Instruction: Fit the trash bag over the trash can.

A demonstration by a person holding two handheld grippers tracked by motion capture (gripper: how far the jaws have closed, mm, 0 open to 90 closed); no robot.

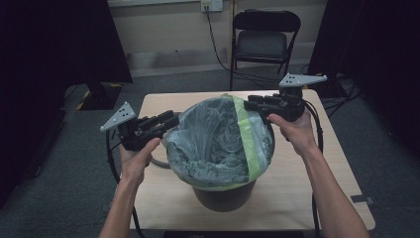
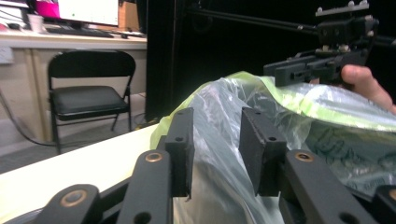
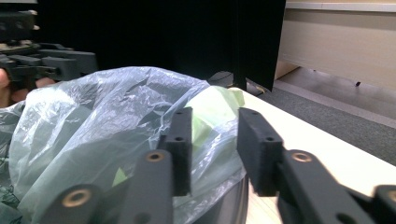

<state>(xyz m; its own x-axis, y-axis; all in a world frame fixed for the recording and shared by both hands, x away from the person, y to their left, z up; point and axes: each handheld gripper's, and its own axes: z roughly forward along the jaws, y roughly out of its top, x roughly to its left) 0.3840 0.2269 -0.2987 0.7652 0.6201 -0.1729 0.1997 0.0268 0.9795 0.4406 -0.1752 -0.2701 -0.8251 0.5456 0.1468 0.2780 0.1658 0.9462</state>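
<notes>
Jaws parted on both grippers, plastic lying loose between the pads and gripped by neither. At nine o'clock of the black bin (image 1: 225,196) sits the left gripper (image 1: 173,120); at two o'clock, the right gripper (image 1: 247,103). Between them the grey bin liner (image 1: 213,139), green-banded, drapes over the rim at the centre of the wooden table (image 1: 297,198).

bins: 1 (image 1: 224,196); bag liners: 1 (image 1: 213,139); grippers: 2 (image 1: 171,121) (image 1: 250,102); tables: 1 (image 1: 307,183); folding chairs: 1 (image 1: 265,39); wall outlets: probably 1 (image 1: 211,5)
</notes>
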